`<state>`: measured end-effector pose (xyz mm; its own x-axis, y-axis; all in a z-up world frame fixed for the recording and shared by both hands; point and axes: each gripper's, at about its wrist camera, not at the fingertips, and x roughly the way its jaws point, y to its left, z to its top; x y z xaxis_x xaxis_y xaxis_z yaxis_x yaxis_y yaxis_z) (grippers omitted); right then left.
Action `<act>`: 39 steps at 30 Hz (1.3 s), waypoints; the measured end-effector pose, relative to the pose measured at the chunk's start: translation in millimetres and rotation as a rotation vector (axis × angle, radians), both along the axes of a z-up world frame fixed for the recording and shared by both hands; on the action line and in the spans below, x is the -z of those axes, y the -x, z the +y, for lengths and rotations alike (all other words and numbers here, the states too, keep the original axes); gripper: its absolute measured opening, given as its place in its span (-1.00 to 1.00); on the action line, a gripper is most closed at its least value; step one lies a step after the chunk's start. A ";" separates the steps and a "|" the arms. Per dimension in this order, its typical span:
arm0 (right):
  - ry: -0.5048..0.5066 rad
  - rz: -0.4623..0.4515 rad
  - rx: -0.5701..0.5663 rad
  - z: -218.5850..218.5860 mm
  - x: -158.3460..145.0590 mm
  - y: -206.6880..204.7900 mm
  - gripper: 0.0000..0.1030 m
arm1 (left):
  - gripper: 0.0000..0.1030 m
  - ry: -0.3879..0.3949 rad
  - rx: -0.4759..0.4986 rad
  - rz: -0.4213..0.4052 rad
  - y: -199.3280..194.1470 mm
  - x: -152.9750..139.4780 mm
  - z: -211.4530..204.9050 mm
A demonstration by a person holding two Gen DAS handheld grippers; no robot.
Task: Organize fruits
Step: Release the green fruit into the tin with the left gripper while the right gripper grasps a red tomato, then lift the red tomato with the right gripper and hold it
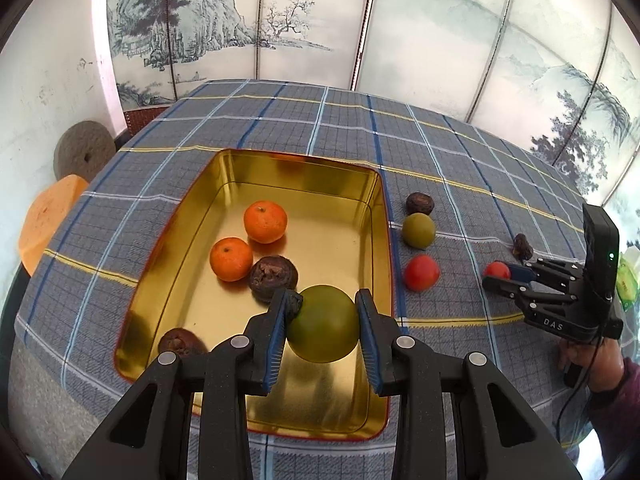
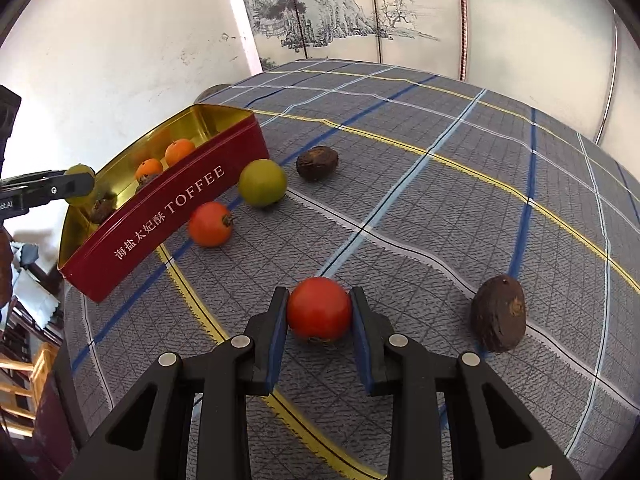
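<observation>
Item, left tongs [image 1: 323, 322]: pinched on a green fruit [image 1: 323, 323], both blue pads flat against its sides, carried above the near end of the gold-lined toffee tin [image 1: 376, 184].

Item, right tongs [image 2: 319, 309]: closed around a red fruit [image 2: 319, 309] which sat low on the plaid cloth of the table [image 2: 460, 200]; I could not tell whether it had left the cloth.

Item, tin contents: two mandarins [image 1: 265, 222] [image 1: 231, 259] side by side; a wrinkled brown fruit [image 1: 273, 279] just beside them; another brown one [image 1: 181, 343] in the near left corner.

Item, loose on the table: a second green fruit [image 2: 263, 182], a second red fruit [image 2: 210, 224], two brown fruits [image 2: 317, 163] [image 2: 498, 313].

Handling note, as I judged it: the green fruit wanted lowering to the bare gold floor on the near right, clear of the brown fruit by my left pad, then a slow spreading of the tongs so it would not roll. The red one looked soft; light pressure, and a lift straight up before crossing the tin's red wall [image 2: 168, 216].
</observation>
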<state>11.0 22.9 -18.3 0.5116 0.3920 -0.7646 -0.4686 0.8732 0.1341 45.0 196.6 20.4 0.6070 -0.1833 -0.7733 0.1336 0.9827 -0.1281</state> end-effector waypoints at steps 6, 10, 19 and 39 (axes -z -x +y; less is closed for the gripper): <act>-0.001 0.001 0.000 -0.2 -0.3 0.1 -0.46 | -0.32 -0.028 0.011 0.005 -21.4 3.3 -12.4; -0.001 0.002 0.002 0.0 -0.1 -0.2 -0.46 | -0.32 -0.046 0.004 0.013 -43.1 7.3 -21.8; -0.004 0.003 0.003 -0.6 0.0 0.6 -0.46 | -0.30 -0.098 -0.023 0.027 -76.5 14.3 -32.9; 0.000 -0.001 0.017 -2.0 -0.8 0.5 -0.47 | 0.26 -0.209 -0.129 -0.073 -52.0 -3.1 -25.5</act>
<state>10.6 20.9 -17.5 0.5190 0.3831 -0.7642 -0.4536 0.8811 0.1337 97.0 171.1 23.4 0.6703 0.0585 -0.7398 0.0066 0.9964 0.0848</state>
